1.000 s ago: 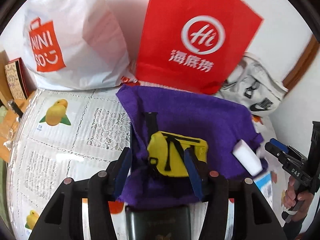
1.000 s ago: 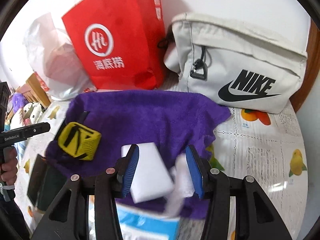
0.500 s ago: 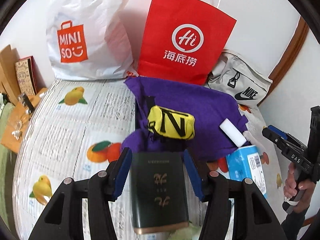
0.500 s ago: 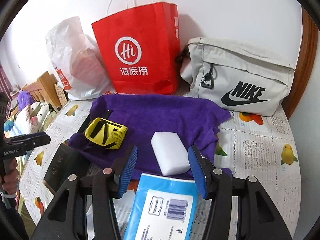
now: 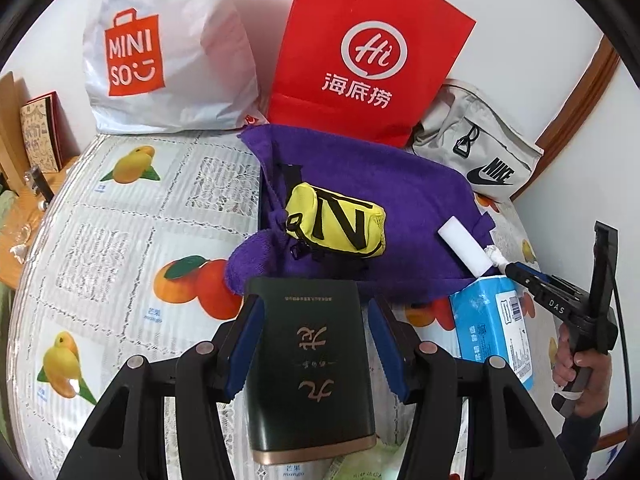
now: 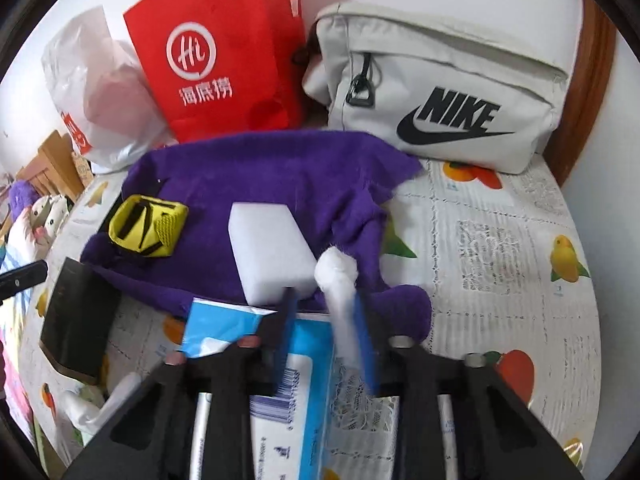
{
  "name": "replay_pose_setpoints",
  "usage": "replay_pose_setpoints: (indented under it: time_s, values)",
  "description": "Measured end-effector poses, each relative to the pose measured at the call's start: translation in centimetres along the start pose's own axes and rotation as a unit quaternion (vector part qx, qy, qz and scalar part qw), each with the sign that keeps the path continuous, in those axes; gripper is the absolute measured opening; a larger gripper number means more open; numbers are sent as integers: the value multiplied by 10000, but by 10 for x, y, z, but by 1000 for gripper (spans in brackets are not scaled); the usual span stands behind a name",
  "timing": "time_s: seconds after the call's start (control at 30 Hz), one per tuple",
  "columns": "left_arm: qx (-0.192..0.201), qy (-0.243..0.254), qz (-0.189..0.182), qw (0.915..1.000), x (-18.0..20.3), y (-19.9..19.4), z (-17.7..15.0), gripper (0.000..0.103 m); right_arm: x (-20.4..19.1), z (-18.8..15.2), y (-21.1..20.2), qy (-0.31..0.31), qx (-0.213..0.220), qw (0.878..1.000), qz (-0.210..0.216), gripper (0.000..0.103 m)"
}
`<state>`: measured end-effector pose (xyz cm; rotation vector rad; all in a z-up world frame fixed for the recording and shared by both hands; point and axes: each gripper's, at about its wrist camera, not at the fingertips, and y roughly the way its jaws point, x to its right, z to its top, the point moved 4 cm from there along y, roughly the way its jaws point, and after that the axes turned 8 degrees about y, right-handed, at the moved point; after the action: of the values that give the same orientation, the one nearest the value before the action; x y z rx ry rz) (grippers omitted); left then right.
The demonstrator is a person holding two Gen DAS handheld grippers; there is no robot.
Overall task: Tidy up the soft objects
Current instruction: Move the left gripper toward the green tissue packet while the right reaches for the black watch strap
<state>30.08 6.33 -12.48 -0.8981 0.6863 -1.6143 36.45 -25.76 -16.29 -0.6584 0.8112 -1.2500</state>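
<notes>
From the left wrist, the left gripper (image 5: 314, 354) has drawn back and hangs released astride a dark box (image 5: 310, 372), the yellow pouch (image 5: 336, 222) now farther ahead on the purple towel (image 5: 416, 200). From the right wrist, the right gripper (image 6: 326, 320), open half a second ago, has clenched on a tissue (image 6: 340, 280) sticking up from the blue pack (image 6: 304, 360) beneath it, the white sponge (image 6: 268, 248) just ahead; pulling a tissue seems underway.

The towel (image 5: 420, 200) is purple. The small pouch (image 5: 336, 222) is yellow with black stripes. The sponge (image 6: 272, 252) is white. The paper bag (image 5: 368, 52) is red. The desk (image 5: 120, 240) cloth is white with orange and yellow fruit.
</notes>
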Motion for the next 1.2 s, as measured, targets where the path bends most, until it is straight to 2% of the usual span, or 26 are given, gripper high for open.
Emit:
replay_pose_setpoints:
  time_s: [0.03, 0.13, 0.53, 0.7, 0.77, 0.87, 1.03, 1.2]
  values:
    - [-17, 0, -16, 10000, 1, 3, 1, 52, 0, 0, 1, -23, 1, 10000, 17, 18]
    - [-48, 24, -36, 10000, 2, 8, 3, 52, -3, 3, 3, -225, 99, 9997, -55, 6]
    - [-85, 19, -83, 9999, 3, 17, 4, 52, -9, 41, -3, -230, 613, 9977, 162, 3]
    - [-111, -8, -99, 9999, 0, 16, 4, 52, -14, 43, 20, -217, 393, 9988, 181, 12]
    - [-93, -12, -74, 9999, -1, 14, 3, 52, -15, 40, 23, -228, 351, 9989, 205, 29]
    - [-58, -52, -109, 9999, -2, 9, 2, 52, -16, 37, 18, -243, 469, 9985, 148, 42]
    - [-2, -32, -126, 9999, 1, -3, -5, 52, -11, 32, -2, -114, 503, 9985, 179, 43]
    - [16, -37, -188, 9998, 8, -16, -22, 52, -18, 9, -34, -86, 605, 9976, 317, 43]
